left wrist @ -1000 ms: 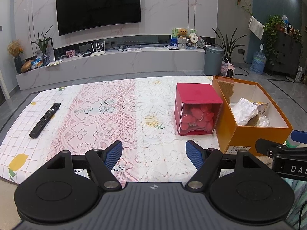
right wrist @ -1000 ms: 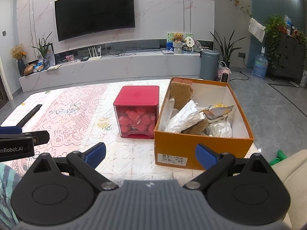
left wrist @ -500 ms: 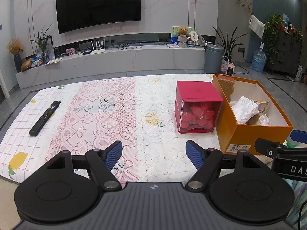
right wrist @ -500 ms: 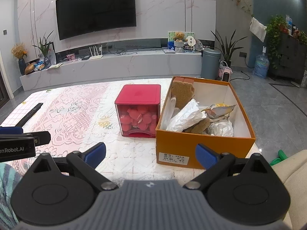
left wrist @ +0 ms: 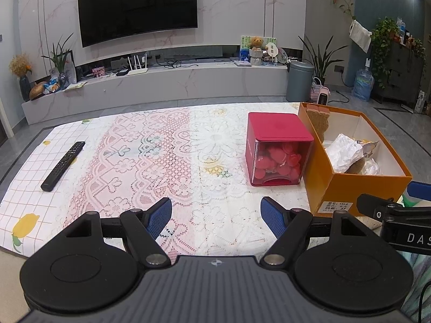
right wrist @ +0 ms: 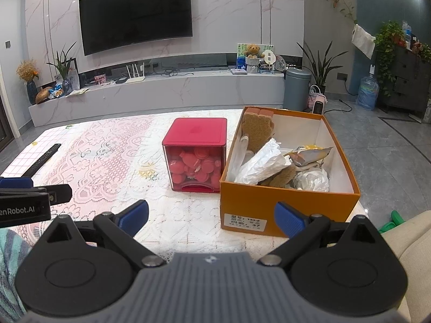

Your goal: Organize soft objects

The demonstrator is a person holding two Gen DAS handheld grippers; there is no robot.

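Lace-covered table (left wrist: 167, 145) is sliding slightly lower in both views as the grippers ease back; left gripper (left wrist: 216, 216) and right gripper (right wrist: 211, 218) are gaping wide, empty, while crumpled soft items are sitting in the orange cardboard box (right wrist: 282, 202).

Both tools look the same: left tool (left wrist: 216, 216) and right tool (right wrist: 211, 219) have black linkage arms, blue ribbed pads, silver screws, grey ridged body.
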